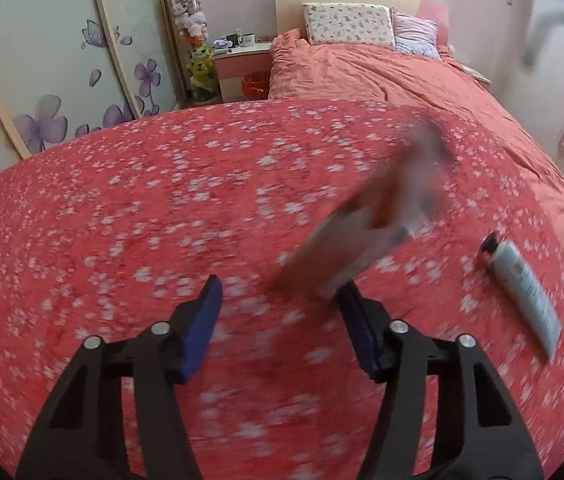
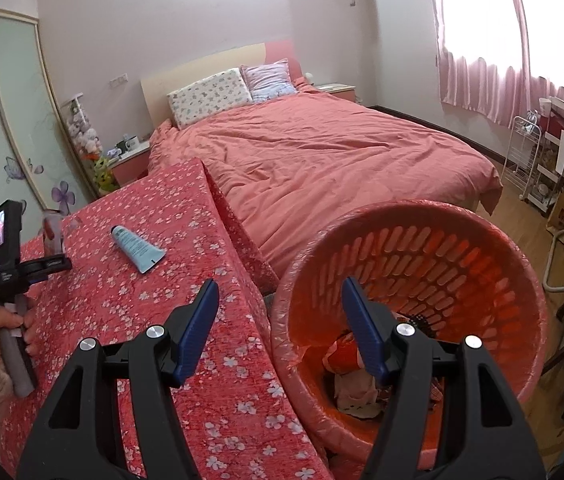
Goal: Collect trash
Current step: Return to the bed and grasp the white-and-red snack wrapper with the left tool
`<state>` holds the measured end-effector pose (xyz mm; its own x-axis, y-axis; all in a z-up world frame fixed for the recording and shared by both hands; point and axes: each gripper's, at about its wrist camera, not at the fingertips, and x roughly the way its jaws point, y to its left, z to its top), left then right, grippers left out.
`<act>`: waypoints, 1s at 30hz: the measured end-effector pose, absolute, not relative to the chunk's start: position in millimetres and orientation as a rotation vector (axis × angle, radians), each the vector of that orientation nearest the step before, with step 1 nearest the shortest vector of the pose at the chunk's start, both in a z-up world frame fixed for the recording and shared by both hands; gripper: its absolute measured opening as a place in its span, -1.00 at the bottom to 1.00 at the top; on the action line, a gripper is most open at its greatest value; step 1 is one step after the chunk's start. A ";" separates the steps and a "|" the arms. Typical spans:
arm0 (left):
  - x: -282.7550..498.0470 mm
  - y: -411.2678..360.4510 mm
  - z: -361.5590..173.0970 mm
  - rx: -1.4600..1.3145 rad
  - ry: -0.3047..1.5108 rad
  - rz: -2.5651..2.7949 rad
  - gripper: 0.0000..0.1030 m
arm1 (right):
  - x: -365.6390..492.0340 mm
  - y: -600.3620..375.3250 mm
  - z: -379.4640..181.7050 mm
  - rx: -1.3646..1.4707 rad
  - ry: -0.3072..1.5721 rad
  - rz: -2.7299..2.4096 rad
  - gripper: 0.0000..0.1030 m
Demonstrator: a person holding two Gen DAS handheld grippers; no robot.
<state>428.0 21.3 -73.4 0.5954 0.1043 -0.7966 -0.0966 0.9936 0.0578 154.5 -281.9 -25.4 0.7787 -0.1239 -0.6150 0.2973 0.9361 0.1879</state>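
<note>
Both tongs apart and empty, left tongs (image 1: 277, 294) over flowered cloth (image 1: 141, 208), right tongs (image 2: 279, 294) beside orange basket (image 2: 514, 256).

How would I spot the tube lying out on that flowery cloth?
Find the table under the red flowered cloth, beside the bed. The pale blue tube lies flat on it, its dark cap pointing away from the orange basket. Nothing else there is blue.

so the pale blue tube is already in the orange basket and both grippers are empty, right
Not quite: the pale blue tube is not in the orange basket; it lies on the flowered red cloth, as the right wrist view shows. The right gripper is empty; the left gripper too, apparently.
</note>
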 end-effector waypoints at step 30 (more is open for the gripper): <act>464.3 -6.6 -77.5 0.029 0.907 0.016 -0.01 | 166.1 -271.4 -34.9 0.279 0.689 -0.202 0.23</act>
<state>464.3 -6.6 -77.5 0.6161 0.0265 -0.7872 -0.0019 0.9995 0.0322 166.1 -271.4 -34.9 0.7548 -0.0909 -0.6496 0.2737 0.9437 0.1859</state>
